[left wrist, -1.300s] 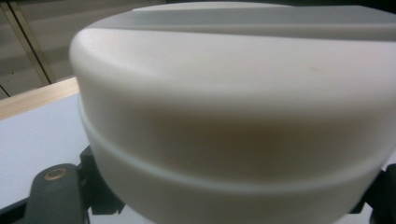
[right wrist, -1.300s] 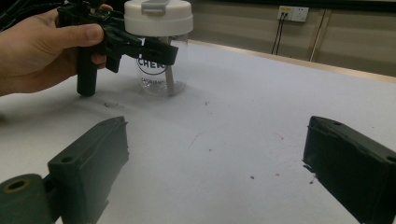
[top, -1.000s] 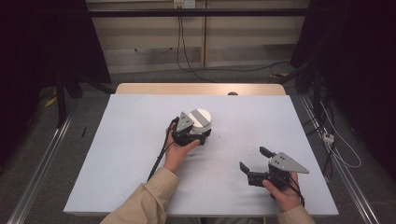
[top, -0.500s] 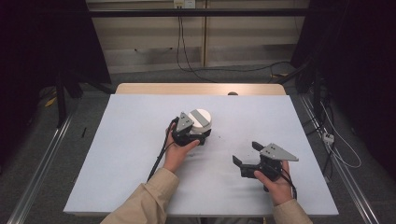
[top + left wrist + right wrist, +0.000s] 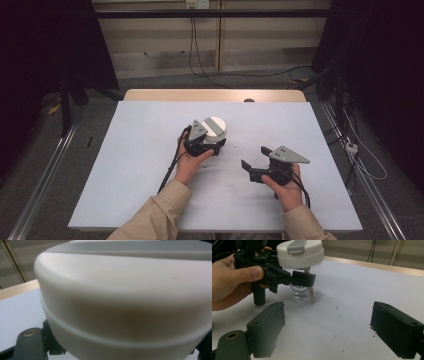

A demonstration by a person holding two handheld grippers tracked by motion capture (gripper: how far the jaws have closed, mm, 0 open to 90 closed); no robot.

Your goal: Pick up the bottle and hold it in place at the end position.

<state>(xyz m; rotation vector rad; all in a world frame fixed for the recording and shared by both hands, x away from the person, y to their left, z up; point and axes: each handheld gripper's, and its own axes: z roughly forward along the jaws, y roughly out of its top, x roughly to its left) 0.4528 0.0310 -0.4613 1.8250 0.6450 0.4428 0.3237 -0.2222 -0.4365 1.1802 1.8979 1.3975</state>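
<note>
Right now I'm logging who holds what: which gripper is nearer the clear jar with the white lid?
Left. The left gripper is clamped on the jar; the right gripper stands open, apart from it.

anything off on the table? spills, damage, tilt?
Nothing serious. The jar stands upright with its white lid on, clamped by the left claw. Only oddity: small dark specks on the white table in front of the jar. No spill visible.

A recording lab: a white-topped table (image 5: 150,165) stands between black curtains (image 5: 45,45), with floor rails (image 5: 45,175), trailing cables (image 5: 240,72) and a wall socket (image 5: 196,4).
</note>
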